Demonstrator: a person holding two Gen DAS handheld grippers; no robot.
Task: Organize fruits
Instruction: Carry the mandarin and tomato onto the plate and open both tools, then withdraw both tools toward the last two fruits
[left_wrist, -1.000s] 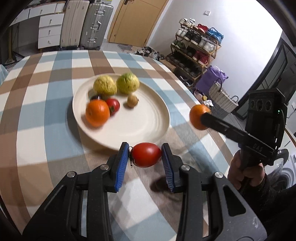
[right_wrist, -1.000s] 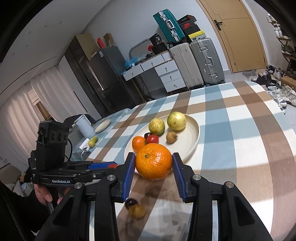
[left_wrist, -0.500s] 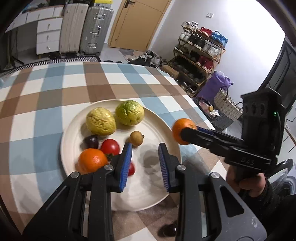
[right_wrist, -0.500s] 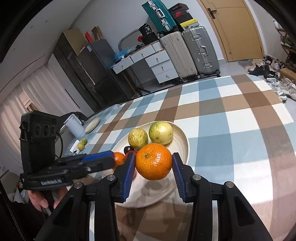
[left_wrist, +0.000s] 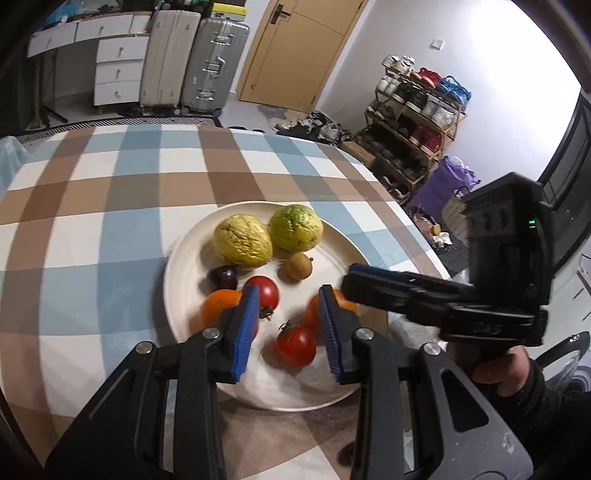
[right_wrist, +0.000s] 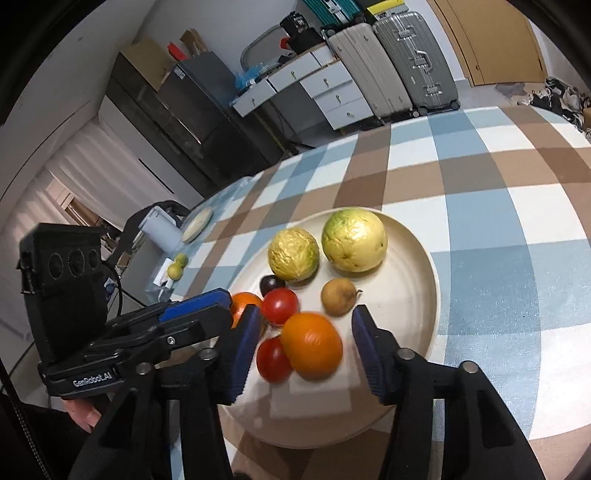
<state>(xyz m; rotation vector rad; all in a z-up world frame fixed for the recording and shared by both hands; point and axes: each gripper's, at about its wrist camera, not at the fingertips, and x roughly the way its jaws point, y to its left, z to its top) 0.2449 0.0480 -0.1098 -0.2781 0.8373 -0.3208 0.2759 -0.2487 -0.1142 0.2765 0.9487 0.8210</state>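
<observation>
The room is lit softly; edges are bent and dark, and the orange (right_wrist: 312, 345) is blurred.

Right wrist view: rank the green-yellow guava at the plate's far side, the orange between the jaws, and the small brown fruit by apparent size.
1. Guava and orange: look alike; the orange is nearer the camera and blurred, so unranked.
2. Small brown fruit: clearly smallest.

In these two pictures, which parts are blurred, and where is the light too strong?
Left wrist view: the orange behind the right jaw and the right gripper are smeared by motion, while the two guavas stay sharp; the wall at upper right is washed out. Right wrist view: the orange between the open jaws is blurred, the plate rim is crisp; straight tablecloth lines bend from the fisheye.
</observation>
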